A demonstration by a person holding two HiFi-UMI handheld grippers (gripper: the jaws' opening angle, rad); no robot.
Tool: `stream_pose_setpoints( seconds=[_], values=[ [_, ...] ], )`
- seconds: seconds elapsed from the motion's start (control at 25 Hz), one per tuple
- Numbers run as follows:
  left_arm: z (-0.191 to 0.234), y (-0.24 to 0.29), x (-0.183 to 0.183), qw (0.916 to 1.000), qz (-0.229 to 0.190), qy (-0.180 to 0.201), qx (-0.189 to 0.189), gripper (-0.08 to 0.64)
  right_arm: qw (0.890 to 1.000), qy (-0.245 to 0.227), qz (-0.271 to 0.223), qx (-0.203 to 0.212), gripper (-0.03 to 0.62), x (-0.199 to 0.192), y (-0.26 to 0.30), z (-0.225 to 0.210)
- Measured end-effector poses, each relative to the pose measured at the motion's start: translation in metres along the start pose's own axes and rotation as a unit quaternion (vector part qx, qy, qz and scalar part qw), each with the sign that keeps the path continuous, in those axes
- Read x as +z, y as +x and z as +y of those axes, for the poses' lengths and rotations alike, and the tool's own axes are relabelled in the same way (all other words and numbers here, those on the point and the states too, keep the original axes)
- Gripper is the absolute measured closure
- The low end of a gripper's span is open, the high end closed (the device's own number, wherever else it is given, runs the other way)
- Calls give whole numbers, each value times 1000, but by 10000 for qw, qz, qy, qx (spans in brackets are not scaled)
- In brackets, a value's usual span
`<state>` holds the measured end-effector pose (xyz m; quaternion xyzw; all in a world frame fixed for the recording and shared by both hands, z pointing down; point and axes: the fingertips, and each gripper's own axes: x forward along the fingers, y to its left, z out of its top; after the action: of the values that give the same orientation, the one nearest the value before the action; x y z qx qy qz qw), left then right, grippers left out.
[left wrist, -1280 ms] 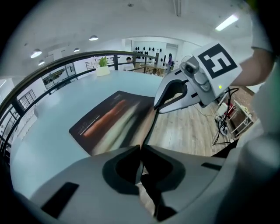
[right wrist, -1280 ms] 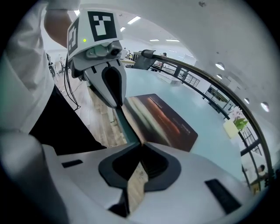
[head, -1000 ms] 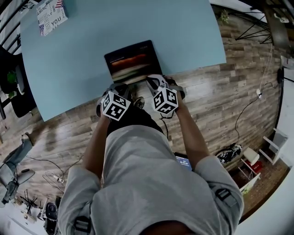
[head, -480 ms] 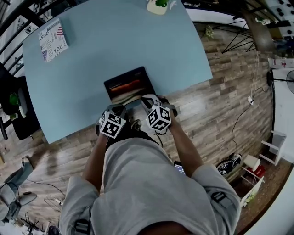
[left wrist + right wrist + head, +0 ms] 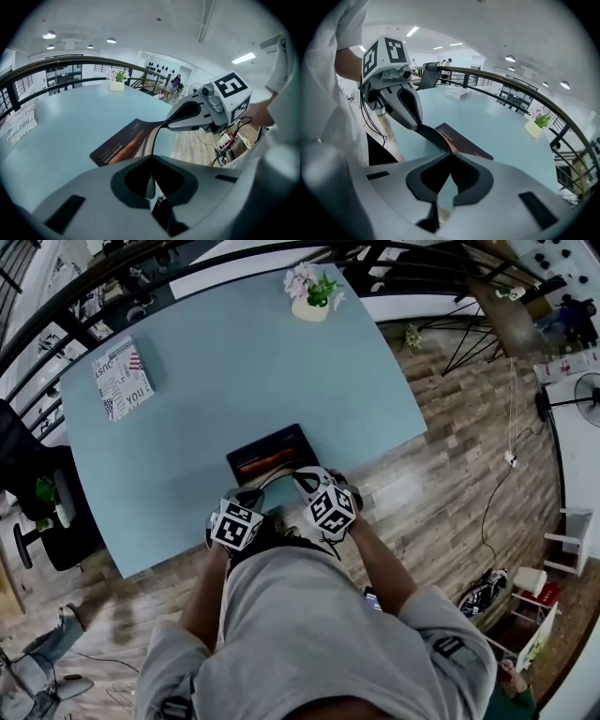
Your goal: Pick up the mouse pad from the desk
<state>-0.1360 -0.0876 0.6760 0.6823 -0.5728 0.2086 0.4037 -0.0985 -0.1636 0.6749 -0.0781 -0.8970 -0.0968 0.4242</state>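
Shows a mouse pad [image 5: 270,454] pinched at its near edge: one corner in the almost-closed jaws of the left gripper [image 5: 151,160], the other in the right gripper [image 5: 450,161]. It curls down ahead of both tips toward the desk [image 5: 234,362], where its far edge seems to touch. Bends like a thin, light, soft rubber sheet, so probably calls for firm holds at both near corners to stop flopping or slipping. Looks dark and rectangular, with an orange-red streak and small pale lettering along one edge.
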Motion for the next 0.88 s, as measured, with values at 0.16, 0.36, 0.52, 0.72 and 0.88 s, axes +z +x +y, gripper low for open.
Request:
stream_pose_setpoints(
  seconds=[0.16,0.36,0.52,0.72,0.88],
  values=[
    [10,-12,13,9996,-155,-143,-185,535,9997,223,-72,-23,575,18,-1,-7],
    [24,-22,22,9995,-210,-62,-225,535,9993,346,-102,-68,575,40,3,-13],
    [38,-25,28,9995,-257,-104,-156,535,9989,448,-125,-94,574,54,10,-20],
    [50,-23,27,9996,-219,-185,-1,535,9990,438,-99,-66,574,60,20,-25],
    [60,-22,27,9990,-259,-315,192,536,9995,305,-91,-41,574,62,26,-27]
  ],
)
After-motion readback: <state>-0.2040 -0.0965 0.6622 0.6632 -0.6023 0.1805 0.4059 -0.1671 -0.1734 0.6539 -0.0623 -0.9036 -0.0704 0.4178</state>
